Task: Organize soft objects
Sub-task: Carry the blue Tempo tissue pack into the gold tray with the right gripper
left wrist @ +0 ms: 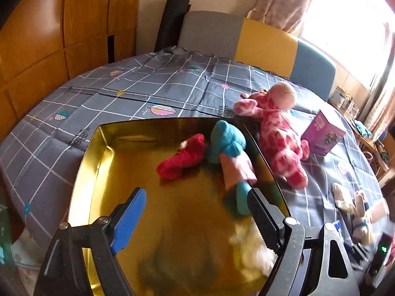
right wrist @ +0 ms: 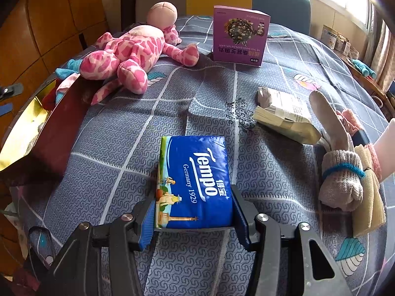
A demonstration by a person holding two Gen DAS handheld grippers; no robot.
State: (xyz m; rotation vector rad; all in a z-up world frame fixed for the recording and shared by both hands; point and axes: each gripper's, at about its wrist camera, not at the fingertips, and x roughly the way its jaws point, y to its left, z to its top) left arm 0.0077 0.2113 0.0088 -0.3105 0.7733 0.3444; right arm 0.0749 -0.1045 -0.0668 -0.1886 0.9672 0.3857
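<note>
Left tongs (left wrist: 195, 219) are wide open and empty over the gold tin (left wrist: 98, 148), which already holds the red knit thing (left wrist: 182, 157) and teal-pink sock (left wrist: 228, 148). Right tongs (right wrist: 193, 215) are clamped on the Tempo tissue pack (right wrist: 195, 182), still on the bed. Pink giraffe plush (right wrist: 123, 56) leans against the tin's rim, so I'd guess it could snag there.

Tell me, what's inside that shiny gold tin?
In the gold tin: a red knitted piece, a teal-and-pink soft item and something cream and fluffy. The gripper hides its near end.
</note>
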